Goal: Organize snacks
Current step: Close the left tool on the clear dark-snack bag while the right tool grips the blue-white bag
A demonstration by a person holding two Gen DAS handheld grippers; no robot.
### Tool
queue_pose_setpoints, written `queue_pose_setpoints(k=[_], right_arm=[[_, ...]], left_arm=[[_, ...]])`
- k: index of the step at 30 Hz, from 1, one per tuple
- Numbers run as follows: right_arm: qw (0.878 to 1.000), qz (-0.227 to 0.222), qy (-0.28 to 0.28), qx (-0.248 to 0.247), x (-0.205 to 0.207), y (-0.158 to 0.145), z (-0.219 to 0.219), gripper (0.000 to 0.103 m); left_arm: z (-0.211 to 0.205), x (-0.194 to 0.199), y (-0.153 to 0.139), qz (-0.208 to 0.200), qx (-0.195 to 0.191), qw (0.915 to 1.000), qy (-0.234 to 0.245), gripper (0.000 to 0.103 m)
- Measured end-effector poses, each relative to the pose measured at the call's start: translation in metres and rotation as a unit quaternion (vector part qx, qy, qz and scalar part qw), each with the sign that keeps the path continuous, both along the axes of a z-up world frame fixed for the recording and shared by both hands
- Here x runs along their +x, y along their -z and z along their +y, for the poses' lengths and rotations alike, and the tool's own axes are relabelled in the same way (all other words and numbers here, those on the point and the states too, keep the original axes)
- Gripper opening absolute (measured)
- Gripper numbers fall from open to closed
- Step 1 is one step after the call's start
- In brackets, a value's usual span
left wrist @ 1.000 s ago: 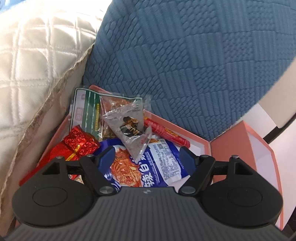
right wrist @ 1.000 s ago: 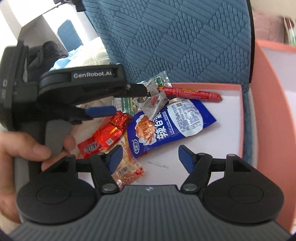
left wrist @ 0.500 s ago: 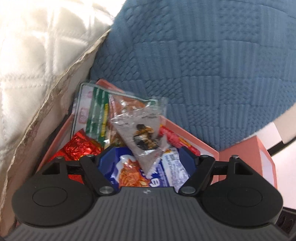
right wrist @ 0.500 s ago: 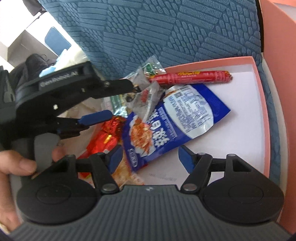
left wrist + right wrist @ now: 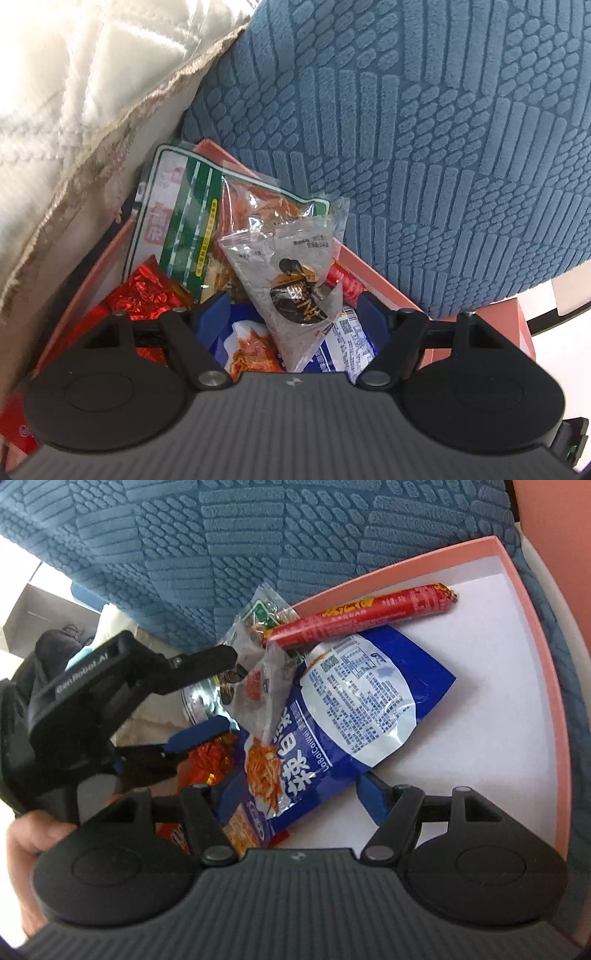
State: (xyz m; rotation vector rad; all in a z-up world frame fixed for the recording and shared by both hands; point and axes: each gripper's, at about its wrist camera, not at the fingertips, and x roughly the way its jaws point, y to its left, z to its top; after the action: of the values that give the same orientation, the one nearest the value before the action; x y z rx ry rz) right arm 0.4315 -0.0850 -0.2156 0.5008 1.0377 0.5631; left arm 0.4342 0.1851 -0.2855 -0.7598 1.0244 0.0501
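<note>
Both grippers, left (image 5: 293, 314) and right (image 5: 295, 794), stood open, gripping nothing. You had snacks crowding the pink tray's (image 5: 554, 709) left corner; bare floor remained along its right edge. Only the right view showed the whole sausage (image 5: 369, 616).

Between the left fingers (image 5: 216, 314) lies the small packet (image 5: 291, 295), on the big pouch (image 5: 351, 709). The sausage (image 5: 369, 613) lies beyond it, the foil snack (image 5: 144, 295) left, all in the tray (image 5: 532, 635).
</note>
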Motion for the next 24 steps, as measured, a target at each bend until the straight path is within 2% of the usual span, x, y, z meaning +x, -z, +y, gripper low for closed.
queue_pose_setpoints(k=[5,8,10,13,16,24], right_arm=[[0.999,-0.01,0.002,0.041,0.0,-0.006,-0.009,0.07],[0.997,-0.028,0.002,0.066,-0.003,-0.013,-0.015,0.07],[0.997,-0.035,0.001,0.065,-0.003,-0.016,-0.014,0.07],[0.998,-0.017,0.009,0.057,-0.001,-0.009,-0.01,0.07],[0.998,0.004,0.019,0.055,0.005,0.003,-0.005,0.058],[0.999,0.006,0.028,0.046,0.015,0.008,0.005,0.029]], left_arm=[[0.002,0.0,0.003,0.0,-0.021,0.9998,-0.002,0.078],[0.004,0.0,0.006,-0.005,-0.04,0.9992,-0.007,0.072],[0.005,0.0,0.008,-0.005,-0.049,0.9987,-0.009,0.068],[0.005,0.001,0.01,-0.001,-0.059,0.9982,-0.01,0.063],[0.006,0.001,0.012,-0.001,-0.063,0.9979,-0.012,0.061],[0.005,0.005,0.022,0.006,-0.07,0.9974,-0.015,0.06]])
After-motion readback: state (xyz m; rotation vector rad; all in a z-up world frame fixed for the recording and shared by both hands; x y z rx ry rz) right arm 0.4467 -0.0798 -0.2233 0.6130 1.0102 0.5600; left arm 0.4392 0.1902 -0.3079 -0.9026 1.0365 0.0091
